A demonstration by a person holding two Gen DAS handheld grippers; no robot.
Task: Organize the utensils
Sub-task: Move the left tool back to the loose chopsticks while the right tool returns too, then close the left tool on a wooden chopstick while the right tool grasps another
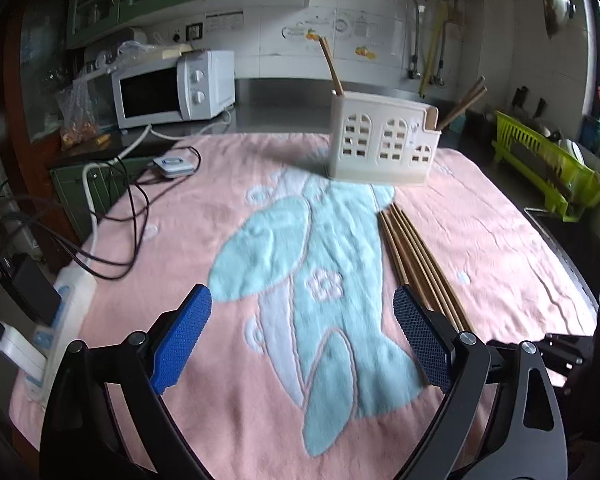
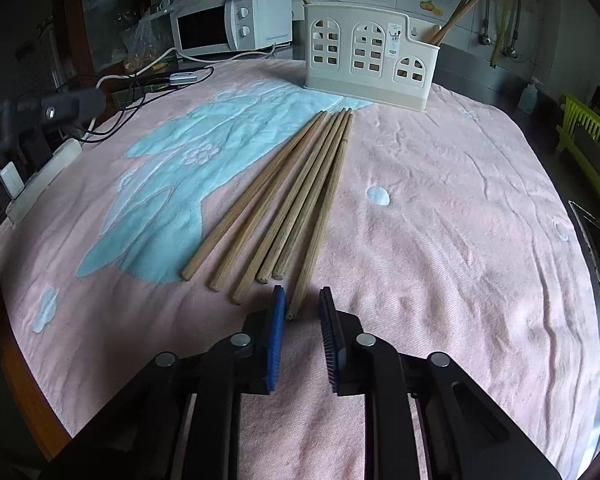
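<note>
Six wooden chopsticks [image 2: 284, 204] lie loose on the pink towel [image 2: 440, 240], fanned out, their far tips close together just before the white utensil holder [image 2: 366, 56]; more chopsticks already stand in that holder at its left and right ends. The right gripper [image 2: 302, 308] sits low over the near end of the rightmost chopstick [image 2: 320, 224]; its jaws are narrow, the end lies between them, but a small gap shows beside each pad, so I judge that nothing is pinched yet. The left gripper [image 1: 302, 312] hovers over the blue figure on the towel, jaws spread wide and empty, the loose chopsticks just to its right. To do this step well, close on this one stick only; keep the pads clear of the neighbour on the left; grip a little beyond the end so the stick does not swing; then lift it level.
</note>
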